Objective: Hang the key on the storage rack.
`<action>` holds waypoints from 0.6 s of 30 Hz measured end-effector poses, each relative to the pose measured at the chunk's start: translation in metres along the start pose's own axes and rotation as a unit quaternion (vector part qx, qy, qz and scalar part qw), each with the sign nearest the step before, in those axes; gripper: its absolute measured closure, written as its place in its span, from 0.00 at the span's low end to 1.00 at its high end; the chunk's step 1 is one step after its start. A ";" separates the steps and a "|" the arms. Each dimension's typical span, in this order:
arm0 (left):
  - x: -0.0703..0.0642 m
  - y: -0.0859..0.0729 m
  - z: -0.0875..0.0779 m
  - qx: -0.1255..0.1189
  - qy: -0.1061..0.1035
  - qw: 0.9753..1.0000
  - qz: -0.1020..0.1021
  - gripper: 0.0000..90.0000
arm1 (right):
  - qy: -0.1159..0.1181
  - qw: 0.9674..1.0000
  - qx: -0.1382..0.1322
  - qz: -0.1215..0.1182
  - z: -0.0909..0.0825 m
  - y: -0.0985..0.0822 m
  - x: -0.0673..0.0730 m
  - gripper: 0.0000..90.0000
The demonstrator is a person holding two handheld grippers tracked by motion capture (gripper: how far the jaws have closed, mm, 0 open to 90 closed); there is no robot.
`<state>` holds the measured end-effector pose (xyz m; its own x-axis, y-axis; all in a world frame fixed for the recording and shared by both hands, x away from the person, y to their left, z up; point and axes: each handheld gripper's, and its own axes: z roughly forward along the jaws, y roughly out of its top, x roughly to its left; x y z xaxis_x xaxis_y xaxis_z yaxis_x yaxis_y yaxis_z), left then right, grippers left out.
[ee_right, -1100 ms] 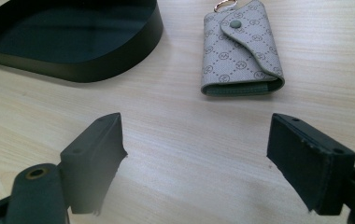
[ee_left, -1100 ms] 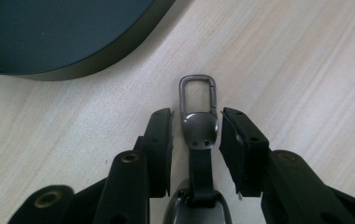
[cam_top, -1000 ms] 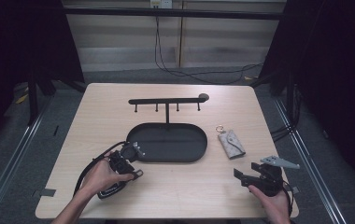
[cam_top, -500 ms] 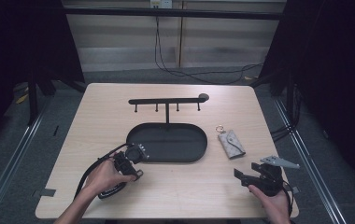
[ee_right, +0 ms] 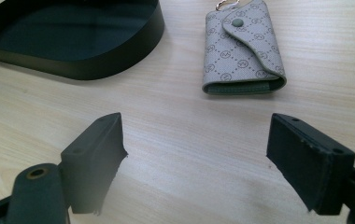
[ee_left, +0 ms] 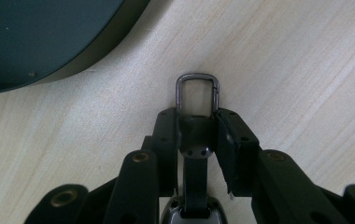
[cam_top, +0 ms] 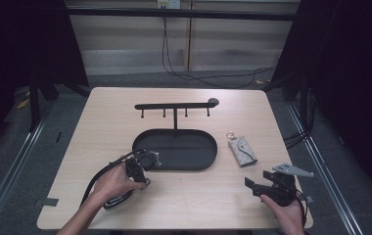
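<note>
My left fingers (ee_left: 196, 140) were clenched on a small key fob (ee_left: 195, 140), the pads pressing on its dark body from both sides, having just finished closing on it. Its metal clip (ee_left: 197, 91) stuck out past the fingertips toward the top of the left gripper view, so the fob's long axis ran straight along the fingers, and the fob lay flat on the desk (ee_left: 283, 56).

The relation that mattered was where the black oval tray (ee_left: 35, 37) lay from that grip: in the upper left of the left gripper view, near but not touching the clip. In the high view the left gripper (cam_top: 142, 164) sat just off the tray's lower left rim (cam_top: 137, 147), with the hook rack (cam_top: 174, 105) standing behind the tray toward the top of the frame. I judged the left hand the nearer one for either place.

My right fingers (ee_right: 196, 158) stood released and wide apart with nothing between them. The grey key pouch (ee_right: 243, 49) lay ahead of them in the upper right of the right gripper view, its long axis roughly in line with the fingers; in the high view it lay just right of the tray.

Hard to make out: the fob's lower part was cut off behind the fingers, and in the high view my hand covered the fob.
</note>
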<state>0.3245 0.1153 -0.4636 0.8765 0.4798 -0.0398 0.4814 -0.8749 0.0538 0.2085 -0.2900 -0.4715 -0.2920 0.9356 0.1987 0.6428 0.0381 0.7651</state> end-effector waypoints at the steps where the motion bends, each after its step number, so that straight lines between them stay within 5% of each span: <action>1: 0.000 -0.001 0.000 -0.002 0.000 1.000 -0.002 0.78 | 0.000 1.000 0.000 -0.001 0.000 0.000 0.000 0.21; 13: 0.001 -0.002 0.000 -0.007 -0.003 1.000 -0.009 0.78 | -0.002 1.000 0.001 0.002 0.001 0.000 0.000 0.21; 18: 0.006 -0.004 -0.001 -0.015 -0.022 1.000 -0.012 0.78 | -0.001 1.000 0.001 0.001 0.000 0.000 0.000 0.21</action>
<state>0.3279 0.1223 -0.4634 0.8635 0.4971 -0.0849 0.5032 -0.8603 0.0818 0.2089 -0.2899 -0.4716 -0.2886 0.9365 0.1991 0.6453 0.0366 0.7630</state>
